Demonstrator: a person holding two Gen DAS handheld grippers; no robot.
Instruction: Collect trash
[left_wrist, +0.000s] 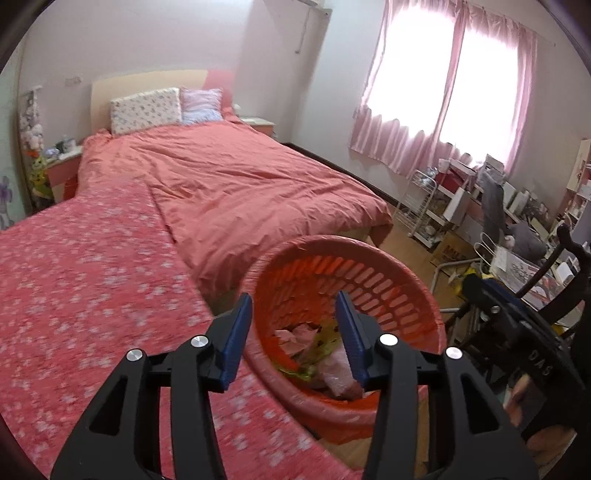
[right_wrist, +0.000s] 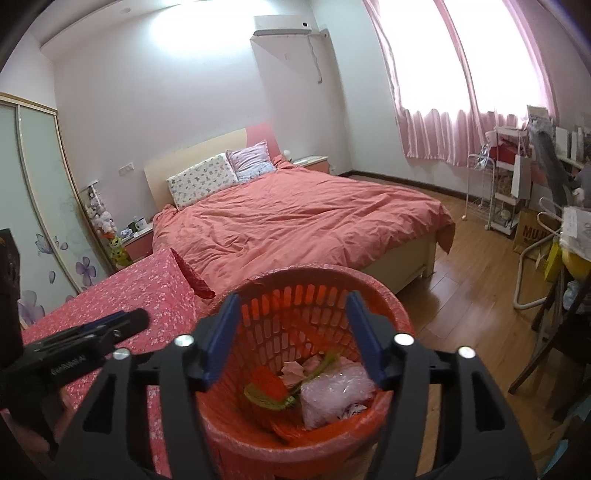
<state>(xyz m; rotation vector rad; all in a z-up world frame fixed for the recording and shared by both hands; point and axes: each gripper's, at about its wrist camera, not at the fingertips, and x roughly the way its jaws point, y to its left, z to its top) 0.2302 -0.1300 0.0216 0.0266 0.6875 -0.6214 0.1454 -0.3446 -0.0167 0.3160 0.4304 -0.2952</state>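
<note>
The left tool stands with its blue-padded jaws apart and nothing between them, over the near rim of a round orange plastic wastebasket with slotted walls. The right tool also has its jaws spread wide and empty, and hangs above the same wastebasket, looking down into it.

The trash lies at the bottom of the wastebasket: a crumpled clear plastic wrapper, crumpled pink paper, and a bundle of yellow-green and orange string. From the left wrist view the pink paper and the clear wrapper show between the jaws, down in the basket and not touching the pads.

The wastebasket stands on a wooden floor, just beside a red quilt with small white flowers on its left. Beyond lies a bed with a wrinkled salmon cover and two pillows against the headboard. Pink curtains hang over a bright window on the right, with cluttered shelves below them.

In the right wrist view, the left tool shows at the left edge over the flowered quilt.
</note>
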